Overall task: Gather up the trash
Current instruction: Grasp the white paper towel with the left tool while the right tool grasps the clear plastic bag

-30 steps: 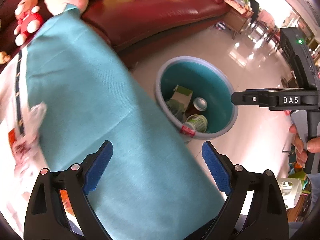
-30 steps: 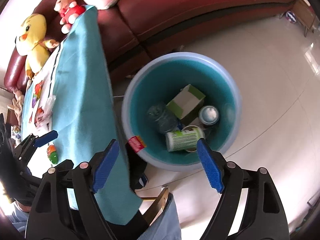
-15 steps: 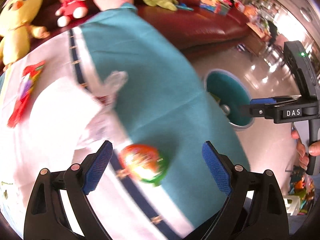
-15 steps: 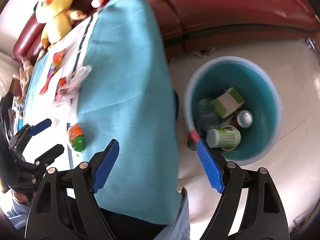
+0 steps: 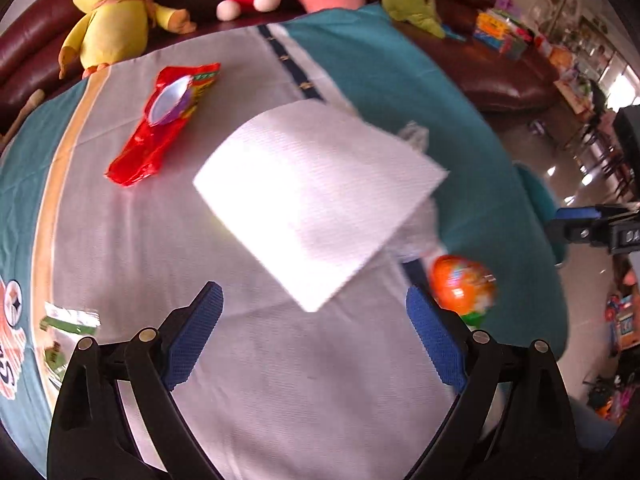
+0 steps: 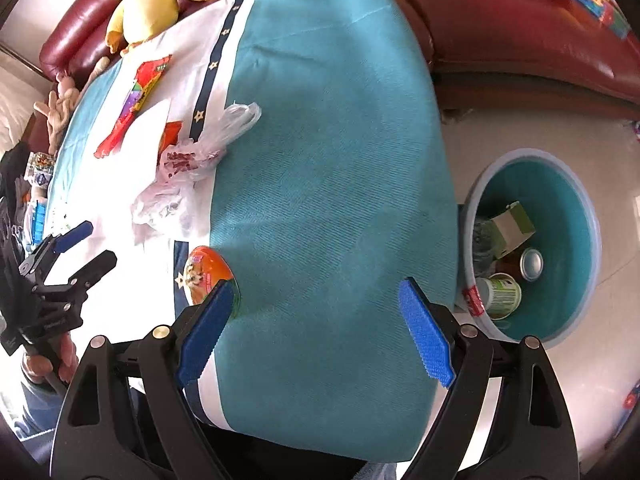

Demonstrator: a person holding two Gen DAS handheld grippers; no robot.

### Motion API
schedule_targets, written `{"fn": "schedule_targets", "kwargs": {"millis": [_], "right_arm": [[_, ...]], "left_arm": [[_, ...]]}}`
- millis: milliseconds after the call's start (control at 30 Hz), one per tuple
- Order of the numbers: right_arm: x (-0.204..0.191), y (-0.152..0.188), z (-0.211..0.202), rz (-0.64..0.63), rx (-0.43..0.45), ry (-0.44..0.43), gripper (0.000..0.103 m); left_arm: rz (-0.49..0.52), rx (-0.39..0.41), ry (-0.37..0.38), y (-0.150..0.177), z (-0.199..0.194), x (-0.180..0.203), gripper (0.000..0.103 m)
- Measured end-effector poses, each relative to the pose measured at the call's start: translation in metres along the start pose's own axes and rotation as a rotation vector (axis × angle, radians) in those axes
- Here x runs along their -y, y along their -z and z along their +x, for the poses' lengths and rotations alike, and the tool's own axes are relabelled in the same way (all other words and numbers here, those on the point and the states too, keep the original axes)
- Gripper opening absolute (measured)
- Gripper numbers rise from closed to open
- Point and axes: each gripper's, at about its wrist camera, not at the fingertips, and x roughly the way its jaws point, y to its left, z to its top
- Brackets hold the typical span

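Note:
My left gripper (image 5: 316,332) is open and empty over the white part of the tablecloth. A white paper napkin (image 5: 316,196) lies just ahead of it. A red snack wrapper (image 5: 164,124) lies at the far left, an orange and green egg-shaped toy (image 5: 464,284) by the right finger, a clear plastic bag (image 6: 192,168) behind the napkin. My right gripper (image 6: 316,328) is open and empty over the teal cloth; the egg toy (image 6: 208,272) sits by its left finger. The teal trash bin (image 6: 580,208) stands on the floor at right, holding a cup, can and carton.
A small green wrapper (image 5: 68,320) lies at the table's left edge. Plush toys (image 5: 116,12) sit on the red sofa (image 6: 520,32) behind the table. My left gripper also shows in the right wrist view (image 6: 80,248). Tiled floor surrounds the bin.
Both grippers swung left from the bin toward the table. The left view now faces the napkin and wrappers; the bin has slid to the right edge of both views.

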Motion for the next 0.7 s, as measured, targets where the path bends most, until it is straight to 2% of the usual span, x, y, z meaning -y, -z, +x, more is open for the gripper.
{"fn": "schedule_targets", "kwargs": {"millis": [167, 433, 600, 633, 700], "right_arm": [[-0.005, -0.009, 0.008, 0.014, -0.015, -0.003, 0.080], [-0.014, -0.024, 0.021, 0.016, -0.037, -0.021, 0.080], [-0.021, -0.033, 0.029, 0.003, -0.050, -0.023, 0.081], [-0.023, -0.035, 0.029, 0.001, -0.051, -0.025, 0.081], [-0.027, -0.040, 0.031, -0.003, -0.051, -0.030, 0.081]], "left_arm": [[0.042, -0.018, -0.016, -0.004, 0.013, -0.012, 0.093], [0.173, -0.019, -0.047, -0.022, 0.042, -0.003, 0.093], [0.229, 0.004, -0.038, -0.024, 0.054, 0.002, 0.093], [0.227, 0.013, -0.030, -0.025, 0.055, 0.001, 0.092], [0.208, 0.039, -0.035, -0.028, 0.053, -0.003, 0.073]]}}
